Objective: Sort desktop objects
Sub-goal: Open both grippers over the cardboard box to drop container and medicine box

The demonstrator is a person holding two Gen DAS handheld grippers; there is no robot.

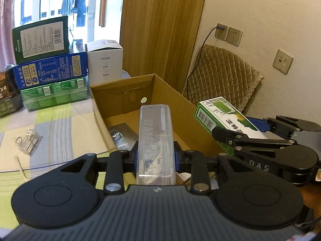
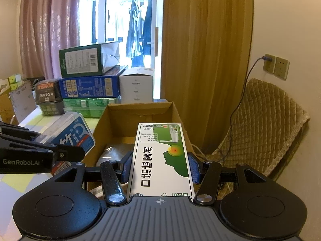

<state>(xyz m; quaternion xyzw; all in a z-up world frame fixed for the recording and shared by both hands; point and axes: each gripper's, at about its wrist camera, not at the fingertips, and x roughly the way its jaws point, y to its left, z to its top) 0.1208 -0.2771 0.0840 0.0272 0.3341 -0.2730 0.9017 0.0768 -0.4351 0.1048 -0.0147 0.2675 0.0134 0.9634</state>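
My left gripper is shut on a clear plastic case with pale lettering, held above the near edge of an open cardboard box. My right gripper is shut on a green and white carton with black characters, held over the same cardboard box. The right wrist view shows the left gripper at the left with the clear case, which has a blue label on its side. The left wrist view shows the right gripper and carton at the right. A silvery packet lies inside the box.
Stacked green, blue and white boxes stand behind the cardboard box on the striped tablecloth. A small bag of metal clips lies to the left. A chair with a quilted cover and a plugged cable are on the right, by the wall.
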